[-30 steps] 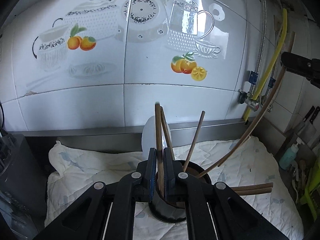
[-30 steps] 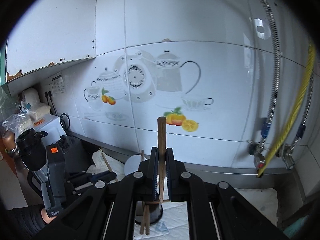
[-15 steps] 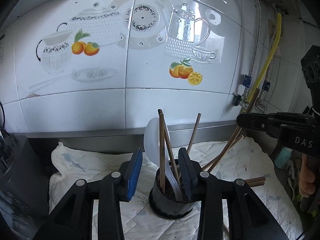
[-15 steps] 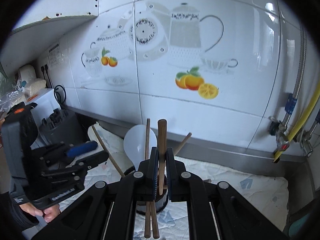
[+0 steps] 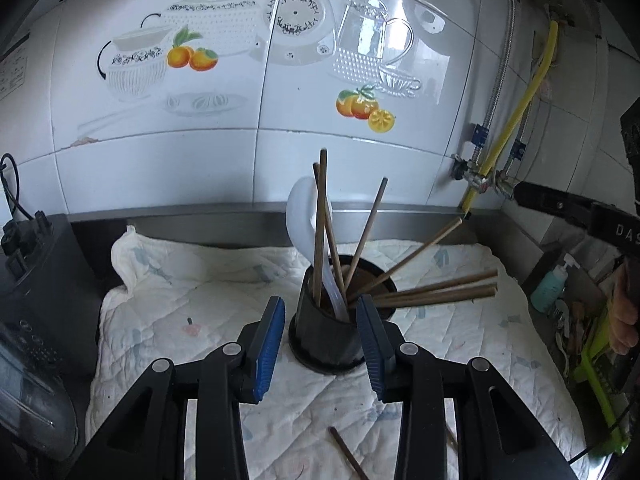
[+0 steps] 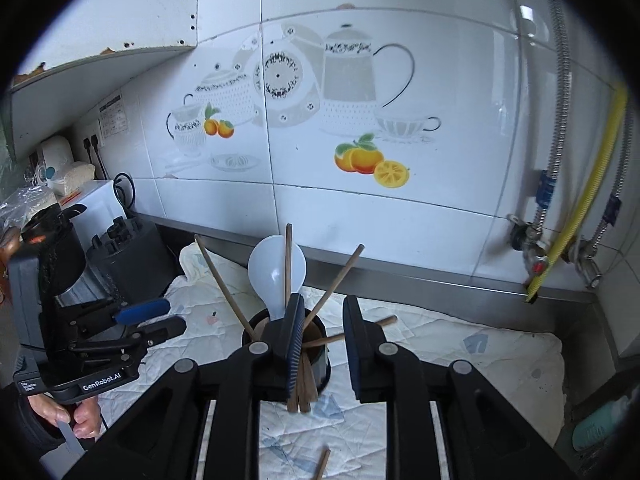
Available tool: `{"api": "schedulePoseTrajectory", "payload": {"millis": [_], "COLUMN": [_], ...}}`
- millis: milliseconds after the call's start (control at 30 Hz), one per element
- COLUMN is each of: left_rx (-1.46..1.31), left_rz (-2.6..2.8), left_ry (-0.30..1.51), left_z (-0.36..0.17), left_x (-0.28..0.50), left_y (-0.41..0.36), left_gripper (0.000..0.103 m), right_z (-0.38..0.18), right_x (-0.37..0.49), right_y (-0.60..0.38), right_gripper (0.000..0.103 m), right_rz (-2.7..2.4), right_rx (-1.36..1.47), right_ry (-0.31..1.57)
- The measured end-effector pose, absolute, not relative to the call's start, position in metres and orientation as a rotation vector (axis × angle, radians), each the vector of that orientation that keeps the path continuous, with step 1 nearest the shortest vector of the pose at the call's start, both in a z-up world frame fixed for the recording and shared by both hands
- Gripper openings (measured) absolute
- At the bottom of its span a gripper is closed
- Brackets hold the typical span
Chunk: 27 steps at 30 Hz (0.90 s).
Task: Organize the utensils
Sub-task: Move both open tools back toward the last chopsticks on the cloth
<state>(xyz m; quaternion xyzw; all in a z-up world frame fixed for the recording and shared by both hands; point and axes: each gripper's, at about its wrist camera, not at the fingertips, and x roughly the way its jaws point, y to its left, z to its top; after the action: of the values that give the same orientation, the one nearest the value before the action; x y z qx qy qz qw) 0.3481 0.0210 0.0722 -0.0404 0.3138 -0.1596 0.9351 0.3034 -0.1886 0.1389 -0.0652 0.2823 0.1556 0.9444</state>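
Observation:
A black utensil cup (image 5: pixel 320 336) stands on a white quilted cloth (image 5: pixel 180 300). It holds several wooden chopsticks (image 5: pixel 319 232) and a white spoon (image 5: pixel 300 216). My left gripper (image 5: pixel 320 318) is open just short of the cup, nothing between its blue pads. In the right wrist view the cup (image 6: pixel 324 364) sits right behind my right gripper (image 6: pixel 323 320), whose jaws are opening. A chopstick (image 6: pixel 325 339) crosses the gap between them and the pads do not press on it. Two more chopsticks (image 6: pixel 302 384) stick out of the cup toward this camera. The left gripper (image 6: pixel 148 320) hovers at the left.
One loose chopstick (image 5: pixel 348 456) lies on the cloth near me. A black appliance (image 5: pixel 40 280) stands at the left. Bottles and a green rack (image 5: pixel 592 360) crowd the right edge. Pipes and a yellow hose (image 5: pixel 520 112) run down the tiled back wall.
My left jaws opened off an upright chopstick, which stays in the cup, and the gripper drew back. My right gripper sank toward the cup and its jaws parted from the chopstick it held.

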Motion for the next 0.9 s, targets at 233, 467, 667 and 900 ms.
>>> {"api": "schedulePoseTrajectory", "payload": {"millis": [233, 467, 667, 900], "left_rx": [-0.067, -0.067, -0.071, -0.126], "left_rz": [-0.319, -0.349, -0.335, -0.325], "left_ry": [0.754, 0.891, 0.996, 1.062], "left_z": [0.033, -0.018, -0.059, -0.083], "left_x": [0.312, 0.291, 0.29, 0.303], "left_y": [0.016, -0.004, -0.019, -0.022], "left_gripper": [0.04, 0.04, 0.04, 0.04], "right_z": [0.126, 0.082, 0.041, 0.013], "right_x": [0.264, 0.239, 0.228, 0.227], "right_y": [-0.209, -0.232, -0.244, -0.248], "right_gripper": [0.022, 0.023, 0.023, 0.023], "right_rz": [0.293, 0.283, 0.279, 0.296], "right_rx": [-0.122, -0.087, -0.074, -0.054], "right_ry": [0.605, 0.699, 0.797, 0.865]}}
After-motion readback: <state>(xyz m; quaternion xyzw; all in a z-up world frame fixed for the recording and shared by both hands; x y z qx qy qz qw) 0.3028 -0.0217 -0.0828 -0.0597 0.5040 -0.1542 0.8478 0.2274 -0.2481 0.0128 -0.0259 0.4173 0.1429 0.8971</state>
